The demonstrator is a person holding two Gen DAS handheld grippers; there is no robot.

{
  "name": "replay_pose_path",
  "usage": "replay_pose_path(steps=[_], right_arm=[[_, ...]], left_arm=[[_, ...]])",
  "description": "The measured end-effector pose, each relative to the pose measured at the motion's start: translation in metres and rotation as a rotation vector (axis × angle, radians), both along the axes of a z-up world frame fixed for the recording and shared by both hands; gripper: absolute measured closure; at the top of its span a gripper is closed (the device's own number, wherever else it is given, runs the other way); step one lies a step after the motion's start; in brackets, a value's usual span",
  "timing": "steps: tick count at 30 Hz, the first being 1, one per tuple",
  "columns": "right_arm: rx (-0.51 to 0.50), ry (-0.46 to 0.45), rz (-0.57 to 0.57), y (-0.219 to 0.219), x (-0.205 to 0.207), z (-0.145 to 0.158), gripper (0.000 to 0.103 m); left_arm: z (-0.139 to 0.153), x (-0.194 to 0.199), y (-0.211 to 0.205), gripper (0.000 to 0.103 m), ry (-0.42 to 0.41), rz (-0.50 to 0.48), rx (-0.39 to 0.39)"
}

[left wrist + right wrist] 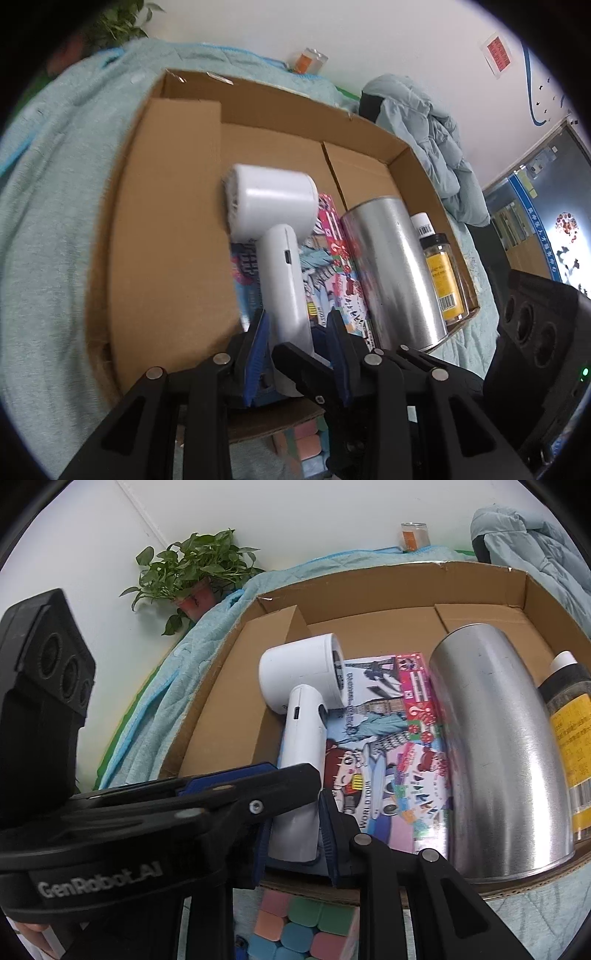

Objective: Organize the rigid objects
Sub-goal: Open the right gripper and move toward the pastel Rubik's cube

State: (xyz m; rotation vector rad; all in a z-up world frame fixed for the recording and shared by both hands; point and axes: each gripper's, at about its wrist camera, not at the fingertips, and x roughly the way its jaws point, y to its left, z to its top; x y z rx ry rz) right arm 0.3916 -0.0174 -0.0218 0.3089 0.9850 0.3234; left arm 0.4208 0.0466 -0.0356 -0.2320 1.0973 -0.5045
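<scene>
A white handheld device with a round head point(273, 206) point(301, 675) is held over an open cardboard box point(166, 221) point(388, 587). Both grippers close on its handle: my left gripper point(297, 325) grips it near the base, and my right gripper point(295, 834) holds the same handle lower down, with the left gripper's black arm crossing in front. In the box lie a colourful flat game box point(332, 273) point(388, 746), a silver metal can point(395, 266) point(495, 738) and a jar with a yellow label point(441, 273) point(570, 746).
The box rests on a light blue blanket point(55, 221) point(192, 657). A pastel cube puzzle point(295, 926) lies in front of the box. A potted plant point(192, 576), a small jar point(413, 535) and a blue jacket point(436, 129) sit behind.
</scene>
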Motion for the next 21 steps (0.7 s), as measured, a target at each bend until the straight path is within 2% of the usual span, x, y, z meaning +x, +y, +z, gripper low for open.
replay_pose_path(steps=[1,2,3,4,5,6,7,8,9,11,14,17,21], right_arm=[[0.009,-0.003,0.017,0.003,0.0,0.001,0.075],[0.011,-0.017,0.038,0.003,-0.002,0.003,0.068],[0.008,-0.06,0.064,0.005,-0.007,0.009,0.034],[-0.004,-0.121,0.072,0.003,-0.016,0.018,0.0],[-0.021,-0.203,0.056,-0.004,-0.03,0.028,0.001],[-0.04,-0.262,0.043,-0.009,-0.04,0.034,0.0],[-0.067,-0.305,0.031,-0.013,-0.048,0.039,0.0],[-0.094,-0.336,0.013,-0.019,-0.057,0.041,0.0],[-0.109,-0.351,-0.007,-0.025,-0.065,0.041,0.0],[-0.109,-0.332,-0.021,-0.036,-0.077,0.033,0.0],[-0.105,-0.25,0.012,-0.041,-0.096,0.013,0.0],[-0.058,-0.15,0.064,-0.036,-0.119,-0.012,0.0],[-0.073,-0.108,0.088,-0.03,-0.143,-0.03,0.001]], left_arm=[[0.005,-0.005,0.006,0.072,-0.028,0.02,0.01],[0.011,-0.011,0.013,0.072,-0.06,0.046,0.022],[0.02,-0.022,0.021,0.068,-0.112,0.089,0.053],[0.028,-0.032,0.029,0.051,-0.168,0.131,0.084],[0.039,-0.051,0.038,0.039,-0.249,0.196,0.144],[0.046,-0.066,0.045,0.016,-0.311,0.244,0.182],[0.052,-0.083,0.052,0.011,-0.38,0.29,0.211],[0.056,-0.099,0.057,0.011,-0.432,0.31,0.229],[0.056,-0.109,0.061,0.01,-0.441,0.303,0.24],[0.05,-0.122,0.063,0.01,-0.395,0.28,0.258],[0.03,-0.138,0.062,0.01,-0.285,0.256,0.268],[0.014,-0.156,0.059,0.01,-0.235,0.243,0.231],[0.003,-0.169,0.051,0.01,-0.199,0.228,0.14]])
